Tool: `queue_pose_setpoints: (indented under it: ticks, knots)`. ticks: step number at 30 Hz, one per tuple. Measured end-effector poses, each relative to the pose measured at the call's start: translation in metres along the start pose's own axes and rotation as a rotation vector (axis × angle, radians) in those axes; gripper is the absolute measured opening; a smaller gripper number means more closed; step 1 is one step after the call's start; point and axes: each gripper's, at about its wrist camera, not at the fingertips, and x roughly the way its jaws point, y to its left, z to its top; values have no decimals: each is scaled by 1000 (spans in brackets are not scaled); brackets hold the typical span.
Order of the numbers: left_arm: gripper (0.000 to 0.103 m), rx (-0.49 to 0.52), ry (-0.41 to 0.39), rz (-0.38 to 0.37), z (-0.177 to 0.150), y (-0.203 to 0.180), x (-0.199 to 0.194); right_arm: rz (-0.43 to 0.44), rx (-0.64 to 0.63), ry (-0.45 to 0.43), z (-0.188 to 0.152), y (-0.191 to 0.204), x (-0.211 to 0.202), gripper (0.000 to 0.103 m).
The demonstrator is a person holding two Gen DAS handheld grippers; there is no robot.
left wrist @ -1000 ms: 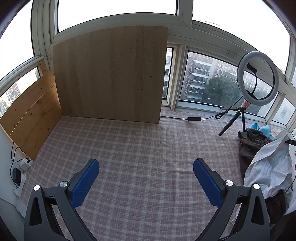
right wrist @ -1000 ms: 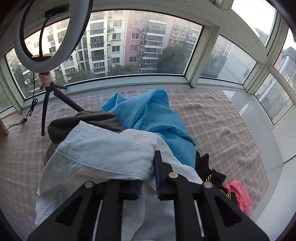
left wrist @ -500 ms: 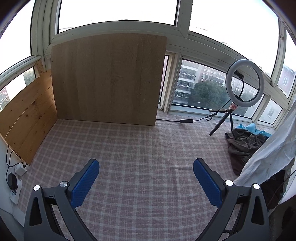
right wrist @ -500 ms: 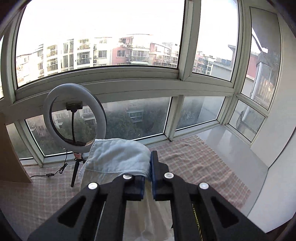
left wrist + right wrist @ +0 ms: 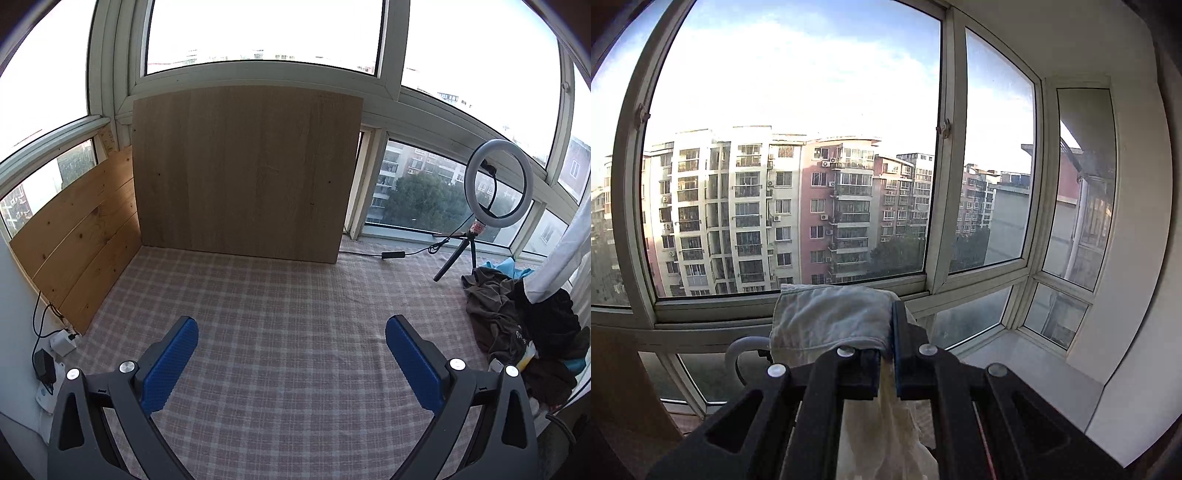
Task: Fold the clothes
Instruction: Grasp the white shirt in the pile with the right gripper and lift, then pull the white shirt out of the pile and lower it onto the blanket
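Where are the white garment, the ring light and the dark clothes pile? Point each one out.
white garment [image 5: 831, 317]: right wrist view, on the bunched cloth above the fingers.
ring light [image 5: 498, 184]: left wrist view, on the lit ring's left rim.
dark clothes pile [image 5: 495, 310]: left wrist view, on the brown garment's folds.

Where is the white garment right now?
The white garment is clamped in the right gripper, lifted before the window; in the left wrist view it hangs at the right edge above the clothes pile.
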Motion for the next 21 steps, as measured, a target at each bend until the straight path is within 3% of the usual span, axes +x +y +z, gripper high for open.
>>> queue_pose_setpoints:
  ticks: [5, 9, 12, 16, 18, 20, 21]
  knots:
    - [102, 8, -18, -50, 2, 1, -6, 15, -81, -93, 39, 52, -52, 5]
    - [102, 11, -22, -47, 0, 7, -9, 30, -96, -129, 66, 80, -82, 5]
    - [102, -2, -28, -33, -3, 17, -12, 210, -98, -111, 62, 110, -102, 5]
    - [102, -43, -27, -8, -10, 34, -14, 435, -236, 19, 0, 196, -102, 6]
    - [102, -54, -18, 5, -13, 40, -13, 546, -335, 161, -50, 252, -87, 11]
    - [102, -54, -9, 16, -16, 43, -12, 594, -463, 344, -113, 303, -57, 23]
    - [102, -54, -5, 22, -17, 44, -11, 596, -512, 418, -142, 316, -44, 23]
